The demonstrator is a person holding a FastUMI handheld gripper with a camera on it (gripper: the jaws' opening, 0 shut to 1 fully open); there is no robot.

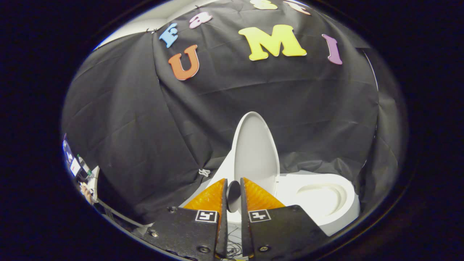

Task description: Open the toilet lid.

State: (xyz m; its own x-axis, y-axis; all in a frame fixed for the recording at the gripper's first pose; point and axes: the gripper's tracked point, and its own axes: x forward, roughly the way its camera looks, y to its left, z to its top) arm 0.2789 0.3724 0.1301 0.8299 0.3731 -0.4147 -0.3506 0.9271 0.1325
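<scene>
The gripper (233,195) is held pointing forward. Its two orange fingers (208,198) are brought close together, side by side, with a thin gap left between them. A small dark tab is pinched there.

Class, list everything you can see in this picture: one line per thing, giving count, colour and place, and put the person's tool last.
Toilet lid: one, white, raised upright, just beyond the jaws.
Toilet bowl: one, white, uncovered, beside the lid.
Black cloth: one, booth wall behind the toilet.
Clutter: several small items beside the cloth, too small to identify.
Gripper: one, orange fingers on black plates, nearly closed around a small dark rounded part; contact unclear.
</scene>
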